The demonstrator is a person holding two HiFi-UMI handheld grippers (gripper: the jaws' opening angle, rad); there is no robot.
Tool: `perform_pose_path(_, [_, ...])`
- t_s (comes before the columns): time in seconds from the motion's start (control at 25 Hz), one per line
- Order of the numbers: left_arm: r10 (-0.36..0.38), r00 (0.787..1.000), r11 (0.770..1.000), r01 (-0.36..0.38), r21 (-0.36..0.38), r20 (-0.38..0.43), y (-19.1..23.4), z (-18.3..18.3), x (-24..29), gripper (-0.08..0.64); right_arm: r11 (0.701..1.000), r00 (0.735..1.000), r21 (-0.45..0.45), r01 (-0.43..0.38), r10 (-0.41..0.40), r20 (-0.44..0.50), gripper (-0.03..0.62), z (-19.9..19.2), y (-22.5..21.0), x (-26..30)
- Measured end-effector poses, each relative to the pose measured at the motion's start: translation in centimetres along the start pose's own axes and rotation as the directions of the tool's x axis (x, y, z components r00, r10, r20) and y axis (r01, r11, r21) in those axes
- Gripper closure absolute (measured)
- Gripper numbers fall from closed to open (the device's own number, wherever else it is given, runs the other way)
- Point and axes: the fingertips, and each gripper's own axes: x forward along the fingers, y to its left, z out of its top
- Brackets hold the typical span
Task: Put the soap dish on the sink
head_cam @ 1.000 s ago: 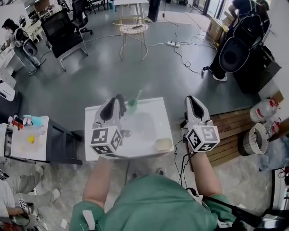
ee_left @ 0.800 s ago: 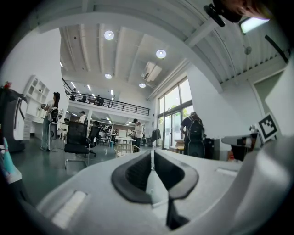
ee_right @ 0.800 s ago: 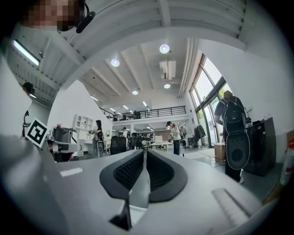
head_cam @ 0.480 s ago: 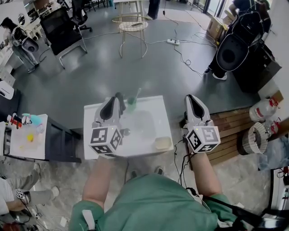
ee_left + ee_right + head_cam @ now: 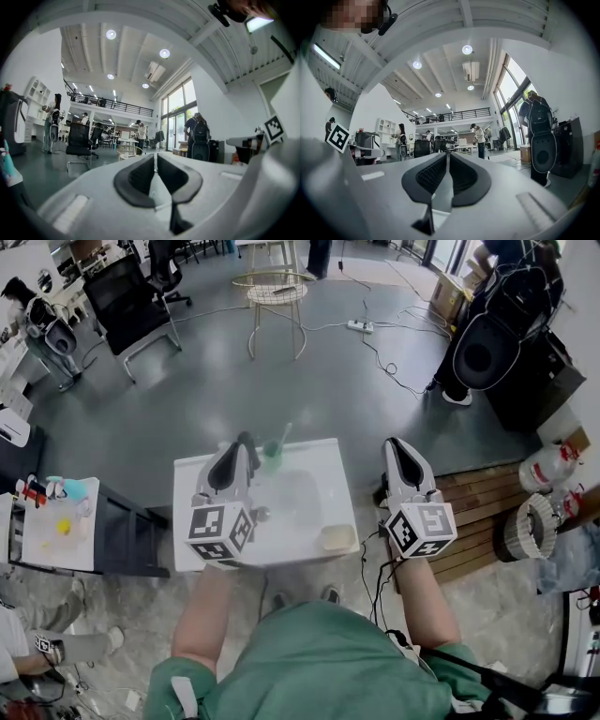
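The white sink (image 5: 314, 470) stands in front of me, its basin in the middle. A pale yellow soap dish (image 5: 338, 538) rests on the sink's near right corner. My left gripper (image 5: 246, 442) hovers over the sink's left side, jaws shut on nothing; its own view shows the pads (image 5: 140, 176) pressed together, aimed level into the room. My right gripper (image 5: 395, 444) hangs just off the sink's right edge, above and beyond the dish, also shut and empty, pads (image 5: 433, 174) closed. The sink and dish are hidden in both gripper views.
A green cup (image 5: 273, 455) with a toothbrush stands at the sink's far edge by the left gripper's tip. A wooden pallet (image 5: 487, 512) lies right of the sink, a low dark table (image 5: 66, 526) with small items to the left. A wire stool (image 5: 277, 301) and black chair (image 5: 127, 301) stand farther off.
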Motion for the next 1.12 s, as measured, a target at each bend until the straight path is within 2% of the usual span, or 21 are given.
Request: perform_pose_path(1.12, [0.006,1.0,1.0,-0.006,0.007,-0.01,-2.3,-0.6,0.9,0.543,1.0,1.0,0.027,-0.002,0.001,0.015,0.572,0.1,-2.4,-0.8])
